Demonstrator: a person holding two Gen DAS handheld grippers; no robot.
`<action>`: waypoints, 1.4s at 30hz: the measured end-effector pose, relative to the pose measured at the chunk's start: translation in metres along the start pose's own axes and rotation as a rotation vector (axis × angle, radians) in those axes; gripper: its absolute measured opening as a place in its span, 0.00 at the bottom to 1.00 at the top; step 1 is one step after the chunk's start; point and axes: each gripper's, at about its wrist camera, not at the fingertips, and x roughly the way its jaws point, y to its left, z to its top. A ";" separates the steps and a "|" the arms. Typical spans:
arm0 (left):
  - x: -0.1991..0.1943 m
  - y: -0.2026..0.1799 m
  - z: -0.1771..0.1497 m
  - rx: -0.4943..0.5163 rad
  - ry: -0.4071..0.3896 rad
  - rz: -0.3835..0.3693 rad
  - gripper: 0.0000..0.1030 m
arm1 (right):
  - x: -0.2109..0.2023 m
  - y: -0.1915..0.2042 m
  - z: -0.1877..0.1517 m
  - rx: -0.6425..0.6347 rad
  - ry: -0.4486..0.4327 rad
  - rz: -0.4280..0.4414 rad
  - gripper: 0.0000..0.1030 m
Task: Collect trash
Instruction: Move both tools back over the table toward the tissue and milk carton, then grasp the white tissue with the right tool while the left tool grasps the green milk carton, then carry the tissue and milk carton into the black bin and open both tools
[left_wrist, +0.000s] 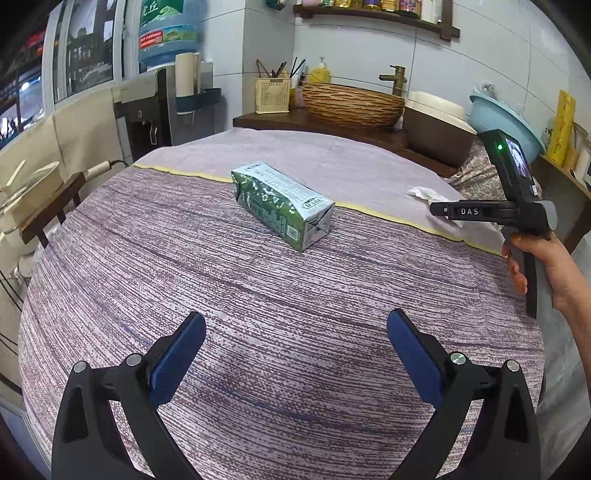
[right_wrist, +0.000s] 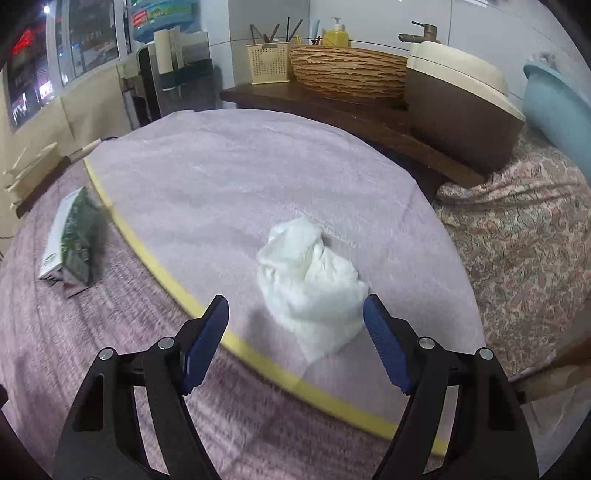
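A: Cloth (left_wrist: 295, 295) all round the left gripper (left_wrist: 295, 350), bare and roomy, jaws spread with nothing between; the carton (left_wrist: 282, 206) lies on its side well ahead, by the yellow stripe (left_wrist: 388, 216)

B: Right gripper (right_wrist: 295, 332) hangs wide apart too, the crumpled tissue (right_wrist: 310, 280) just beyond its tips, not pinched. "DAS" reads on its body in the left view

A: Behind the table, a wooden ledge (right_wrist: 369, 118) carries a woven basket (right_wrist: 347, 74) and a cooker (right_wrist: 461, 107)
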 end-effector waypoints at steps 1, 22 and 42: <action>0.003 0.003 0.002 -0.010 0.004 -0.004 0.94 | 0.006 -0.001 0.002 0.005 0.015 -0.003 0.62; 0.124 0.012 0.121 -0.238 0.266 0.105 0.94 | -0.121 0.001 -0.066 -0.032 -0.194 0.111 0.13; 0.133 0.010 0.104 -0.185 0.305 0.161 0.50 | -0.188 0.000 -0.136 -0.034 -0.290 0.173 0.13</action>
